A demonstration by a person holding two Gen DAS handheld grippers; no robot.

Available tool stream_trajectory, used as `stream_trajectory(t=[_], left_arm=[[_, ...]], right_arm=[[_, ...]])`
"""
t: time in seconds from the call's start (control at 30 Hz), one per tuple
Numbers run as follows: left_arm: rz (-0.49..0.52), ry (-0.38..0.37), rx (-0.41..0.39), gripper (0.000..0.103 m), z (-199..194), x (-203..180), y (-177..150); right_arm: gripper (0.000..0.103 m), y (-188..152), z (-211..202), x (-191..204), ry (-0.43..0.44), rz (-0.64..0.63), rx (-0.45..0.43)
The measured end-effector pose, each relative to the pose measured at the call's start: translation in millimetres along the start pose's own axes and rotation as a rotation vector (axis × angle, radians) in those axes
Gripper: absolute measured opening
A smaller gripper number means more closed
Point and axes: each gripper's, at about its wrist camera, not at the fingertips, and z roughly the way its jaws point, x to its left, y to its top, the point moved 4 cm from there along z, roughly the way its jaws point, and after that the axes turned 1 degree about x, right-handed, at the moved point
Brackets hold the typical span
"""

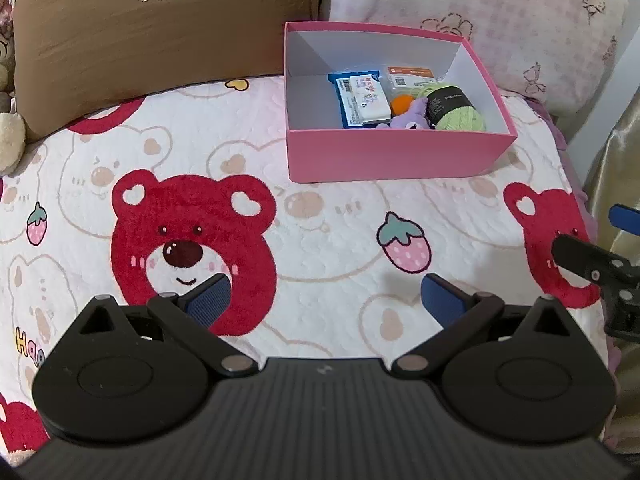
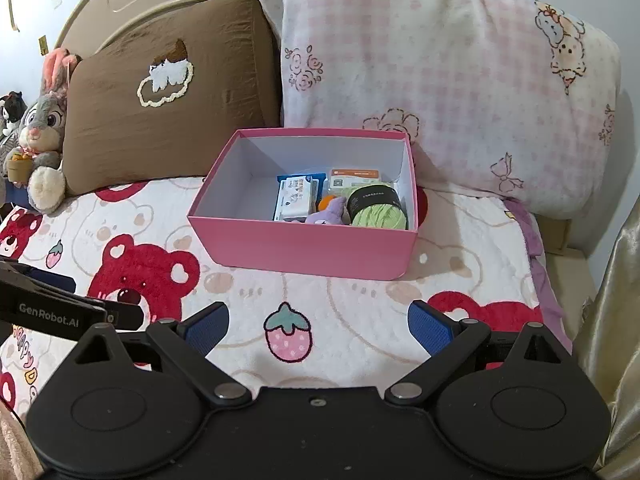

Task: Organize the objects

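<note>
A pink box (image 1: 392, 154) (image 2: 304, 246) stands open on the bear-print blanket (image 1: 328, 236) near the pillows. Inside lie a blue-and-white packet (image 1: 362, 98) (image 2: 296, 198), an orange-labelled packet (image 1: 410, 76) (image 2: 354, 178), a green yarn ball with a black band (image 1: 460, 114) (image 2: 378, 210), a purple plush (image 1: 412, 116) (image 2: 330, 212) and an orange ball (image 1: 400, 103). My left gripper (image 1: 324, 300) is open and empty, well short of the box. My right gripper (image 2: 318, 326) is open and empty, also short of the box; it shows at the right edge of the left wrist view (image 1: 592, 264).
A brown pillow (image 1: 160, 40) (image 2: 168, 108) and a pink checked pillow (image 1: 480, 12) (image 2: 440, 80) lean behind the box. A grey bunny plush (image 2: 40, 136) sits at far left. The bed's right edge and a gold curtain (image 2: 616, 300) lie to the right.
</note>
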Motion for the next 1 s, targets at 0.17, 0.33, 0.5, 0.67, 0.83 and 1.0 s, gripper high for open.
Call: stream_trajectory(t=[0.17,0.33,0.5,0.67,0.83,1.0], left_arm=[[0.001,0.018,-0.008,0.103,-3.8,0.9,-2.5],[0.008,0.014,-0.019,0.103,-8.4,-1.0,-4.3],[0.009,0.008,-0.021,0.103,-11.1,-2.2,-5.8],[0.016,-0.001,-0.028,0.103,-15.5,-4.8,-7.2],[0.017,0.003,-0.030,0.103,-16.0,-6.5,-8.2],[0.008,-0.001,-0.026,0.103,-15.9,-3.1,-7.4]], right_arm=[[0.098,-0.8,-1.2,3.5,-0.002,0.000,0.010],[0.098,-3.5,2.2,6.5,-0.025,0.010,0.041],[0.098,-6.2,6.5,5.5,-0.032,0.031,0.068],[0.098,-7.5,5.8,4.8,-0.041,0.031,0.077],[0.098,-6.9,2.8,3.5,-0.044,0.041,0.073],[0.098,-7.6,1.5,2.0,-0.046,0.040,0.075]])
